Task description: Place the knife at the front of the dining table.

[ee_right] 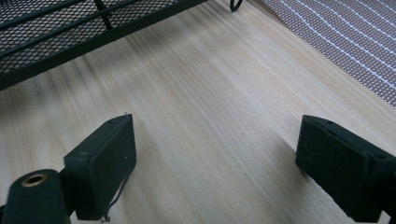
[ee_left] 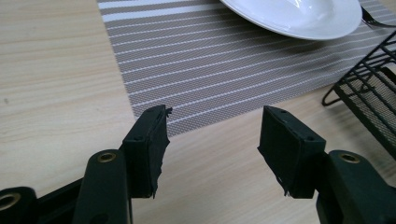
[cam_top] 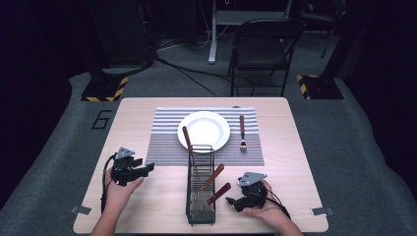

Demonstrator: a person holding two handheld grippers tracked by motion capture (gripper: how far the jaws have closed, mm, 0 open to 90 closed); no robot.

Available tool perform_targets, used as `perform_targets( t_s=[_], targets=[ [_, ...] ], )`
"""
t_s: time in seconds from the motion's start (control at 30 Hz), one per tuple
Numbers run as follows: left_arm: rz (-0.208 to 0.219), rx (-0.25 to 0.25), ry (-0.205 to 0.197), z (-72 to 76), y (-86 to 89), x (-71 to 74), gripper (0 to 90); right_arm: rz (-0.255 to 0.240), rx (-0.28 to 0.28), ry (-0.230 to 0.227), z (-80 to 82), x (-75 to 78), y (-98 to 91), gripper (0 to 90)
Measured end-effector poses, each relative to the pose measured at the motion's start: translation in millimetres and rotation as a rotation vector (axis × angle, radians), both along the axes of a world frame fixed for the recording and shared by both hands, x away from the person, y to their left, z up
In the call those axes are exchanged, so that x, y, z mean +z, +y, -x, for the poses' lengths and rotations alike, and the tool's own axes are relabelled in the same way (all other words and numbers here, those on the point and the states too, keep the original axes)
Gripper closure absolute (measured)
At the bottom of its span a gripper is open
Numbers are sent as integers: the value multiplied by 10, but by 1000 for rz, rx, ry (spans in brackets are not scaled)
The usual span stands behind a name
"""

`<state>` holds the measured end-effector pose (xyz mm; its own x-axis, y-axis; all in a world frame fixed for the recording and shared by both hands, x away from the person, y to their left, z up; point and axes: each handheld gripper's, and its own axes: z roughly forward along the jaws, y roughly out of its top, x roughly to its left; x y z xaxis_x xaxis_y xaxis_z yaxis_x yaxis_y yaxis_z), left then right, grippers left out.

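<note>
Cutlery basket (cam_top: 200, 184) — black wire mesh, wooden-handled utensils inside — sits between both empty, parted tongs.

Wide-open right tool (ee_right: 212, 161) over bare wooden desk (ee_right: 210, 84), black mesh rack (ee_right: 70, 28) upper left, striped placemat (ee_right: 345, 37) upper right.

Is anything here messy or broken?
A little. The black wire caddy lies tipped on its side on the table, with three wooden-handled utensils slanting out of it. On the left gripper, one pad has a frayed, ragged edge. The plate and fork sit neatly on the placemat.
</note>
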<state>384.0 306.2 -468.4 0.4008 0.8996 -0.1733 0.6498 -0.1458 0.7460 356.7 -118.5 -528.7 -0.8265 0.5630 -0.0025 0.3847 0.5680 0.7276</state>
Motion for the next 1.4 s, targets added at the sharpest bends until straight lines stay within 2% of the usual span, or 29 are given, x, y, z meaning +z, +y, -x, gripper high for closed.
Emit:
perform_targets(
  t_s=[0.13,0.27,0.4,0.57,0.7,0.83,0.93,1.23,1.4],
  targets=[
    [-5,-6,-16,20,-93,73,438,0,0,0,0,0,0,114],
    [11,-16,-31,58,-196,150,437,0,1,0,-1,0,0,114],
    [23,-39,-45,91,-304,234,436,0,1,-1,-1,0,0,114],
    [38,-83,-38,103,-419,326,449,0,1,-1,-1,0,0,114],
    [55,-120,-13,87,-506,380,501,0,0,0,0,0,0,114],
    [47,-145,-31,73,-580,439,503,0,0,0,0,0,0,114],
    [66,-154,-45,59,-638,485,503,0,0,0,0,0,0,114],
    [85,-194,-69,8,-806,617,487,0,1,0,0,0,-1,114],
    [99,-213,-54,-35,-894,618,483,0,1,0,-1,0,-1,114]
  ],
)
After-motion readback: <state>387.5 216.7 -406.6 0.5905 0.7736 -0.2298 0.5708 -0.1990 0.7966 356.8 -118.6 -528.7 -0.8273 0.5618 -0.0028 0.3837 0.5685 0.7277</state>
